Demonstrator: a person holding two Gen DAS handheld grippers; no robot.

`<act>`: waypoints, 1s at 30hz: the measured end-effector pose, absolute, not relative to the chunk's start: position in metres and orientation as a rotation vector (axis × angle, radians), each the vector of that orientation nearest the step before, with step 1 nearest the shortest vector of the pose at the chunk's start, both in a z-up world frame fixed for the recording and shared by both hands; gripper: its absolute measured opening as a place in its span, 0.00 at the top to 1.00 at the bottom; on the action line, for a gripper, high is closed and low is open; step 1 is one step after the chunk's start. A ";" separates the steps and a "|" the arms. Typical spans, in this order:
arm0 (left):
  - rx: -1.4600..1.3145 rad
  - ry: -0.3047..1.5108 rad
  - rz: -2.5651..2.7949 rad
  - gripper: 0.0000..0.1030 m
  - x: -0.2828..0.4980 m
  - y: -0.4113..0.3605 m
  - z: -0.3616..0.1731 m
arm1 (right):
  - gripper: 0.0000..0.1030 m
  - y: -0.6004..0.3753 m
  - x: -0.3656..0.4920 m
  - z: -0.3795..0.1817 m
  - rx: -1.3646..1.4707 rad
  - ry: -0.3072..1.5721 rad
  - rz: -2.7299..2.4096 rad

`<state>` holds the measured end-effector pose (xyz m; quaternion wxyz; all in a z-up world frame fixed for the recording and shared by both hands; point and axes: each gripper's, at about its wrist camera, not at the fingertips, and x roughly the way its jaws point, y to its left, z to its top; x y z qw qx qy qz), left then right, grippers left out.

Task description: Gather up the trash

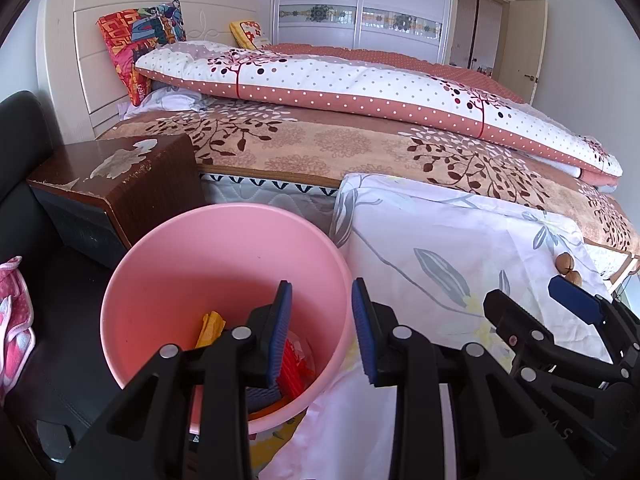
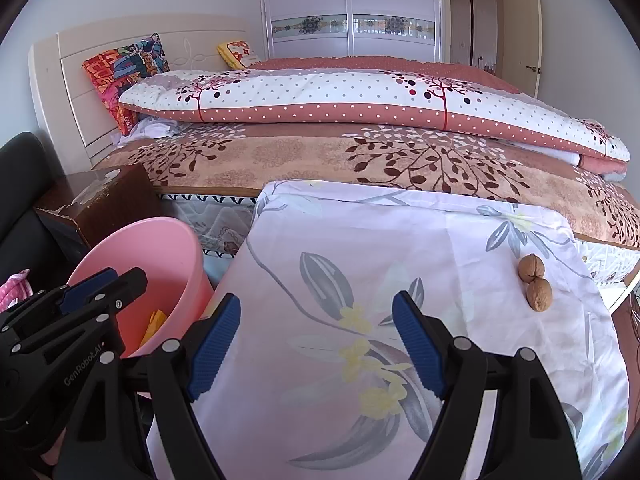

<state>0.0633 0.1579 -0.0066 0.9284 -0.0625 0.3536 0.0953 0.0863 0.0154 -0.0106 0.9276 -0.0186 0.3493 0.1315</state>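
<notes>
Daylit bedroom: cream headboard (image 2: 80, 92), quilt-piled bed (image 2: 360, 160), white sliding wardrobe (image 2: 348, 4), dark wooden nightstand (image 1: 116, 184).

**Your colours: pink, salmon and pale floral**

You see a plain pink bin (image 1: 224, 248) holding yellow and red scraps (image 1: 294, 368), a white cloth (image 2: 400, 240) printed with grey leaves and yellow flowers, two brown walnuts (image 2: 535, 283), a white-dotted salmon quilt (image 2: 360, 100), and blue-padded black grippers.

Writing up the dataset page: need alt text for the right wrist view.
The open right gripper hovers empty over a floral sheet, with two walnuts lying on the sheet to its right. A pink bucket and the left gripper sit at left, a made bed behind.
</notes>
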 end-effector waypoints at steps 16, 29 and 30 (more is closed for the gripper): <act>-0.127 0.725 0.200 0.70 0.062 0.155 -0.006 | 0.25 0.015 0.086 -0.011 -0.040 0.717 0.269; -0.153 0.753 0.218 0.70 0.065 0.158 -0.012 | 0.25 0.014 0.085 -0.013 -0.039 0.721 0.268; -0.153 0.754 0.228 0.70 0.065 0.158 -0.012 | 0.25 0.013 0.085 -0.014 -0.037 0.723 0.267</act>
